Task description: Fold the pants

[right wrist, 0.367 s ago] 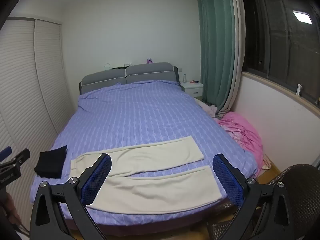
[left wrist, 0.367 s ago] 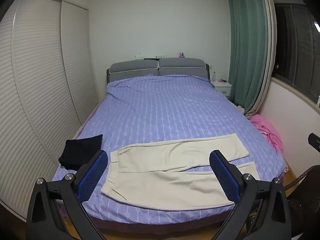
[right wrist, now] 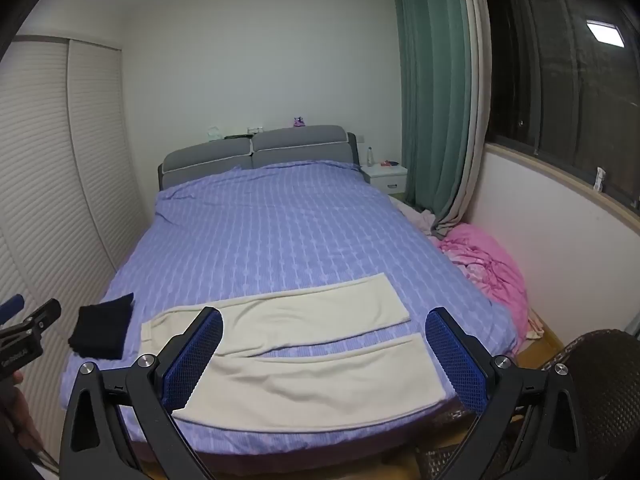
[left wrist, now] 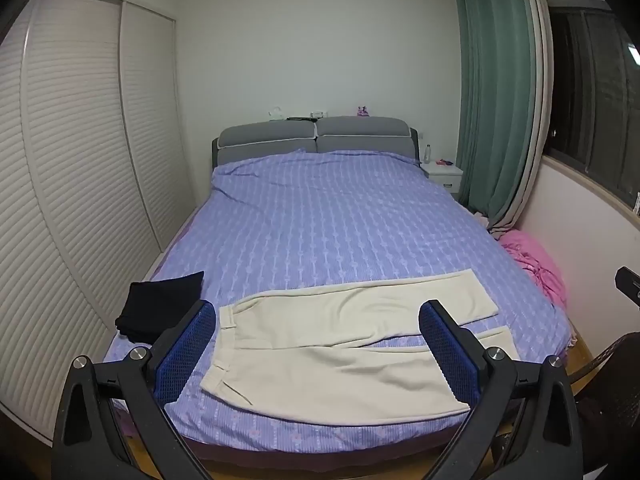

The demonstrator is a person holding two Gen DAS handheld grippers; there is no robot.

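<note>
Pants [left wrist: 344, 344] flat across bed [left wrist: 320, 220], beyond both grippers' wide, empty jaws, untouched

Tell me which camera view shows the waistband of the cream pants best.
The left wrist view: the waistband of the cream pants lies in plain sight, pleats visible. In the right wrist view, one blue finger of the hand-held gripper covers part of it.

Left gripper [left wrist: 318, 322] and right gripper [right wrist: 324, 328] — jaws spread wide, empty.
</note>
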